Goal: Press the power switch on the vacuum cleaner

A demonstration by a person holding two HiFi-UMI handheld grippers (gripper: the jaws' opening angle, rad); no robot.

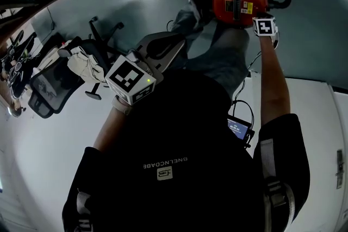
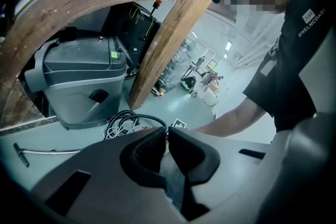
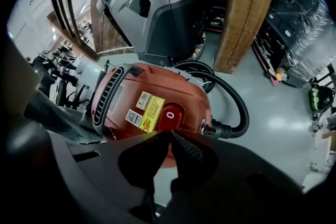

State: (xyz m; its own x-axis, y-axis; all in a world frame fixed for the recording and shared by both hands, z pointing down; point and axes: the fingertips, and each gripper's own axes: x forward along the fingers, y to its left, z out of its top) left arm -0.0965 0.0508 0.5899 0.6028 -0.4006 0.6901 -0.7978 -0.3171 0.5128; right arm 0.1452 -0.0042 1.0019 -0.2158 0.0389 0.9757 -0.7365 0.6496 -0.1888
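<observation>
The red vacuum cleaner (image 3: 152, 105) lies on the floor in front of me, its black hose (image 3: 240, 107) curling off to the right. Its red power switch (image 3: 171, 114), marked "0", sits beside a yellow label. My right gripper (image 3: 170, 135) is shut with nothing in it, its tips just below the switch; contact cannot be told. In the head view its marker cube (image 1: 265, 26) hangs at the right edge of the vacuum cleaner (image 1: 237, 4). My left gripper (image 2: 167, 131) is shut and empty, held back near my body (image 1: 157, 51).
A grey machine (image 3: 157, 8) stands behind the vacuum, next to a slanted wooden post (image 3: 247, 13). White and black cables (image 2: 123, 123) lie on the floor by it. An office chair (image 1: 60, 76) with white gloves stands to the left. A white table (image 1: 310, 117) is at the right.
</observation>
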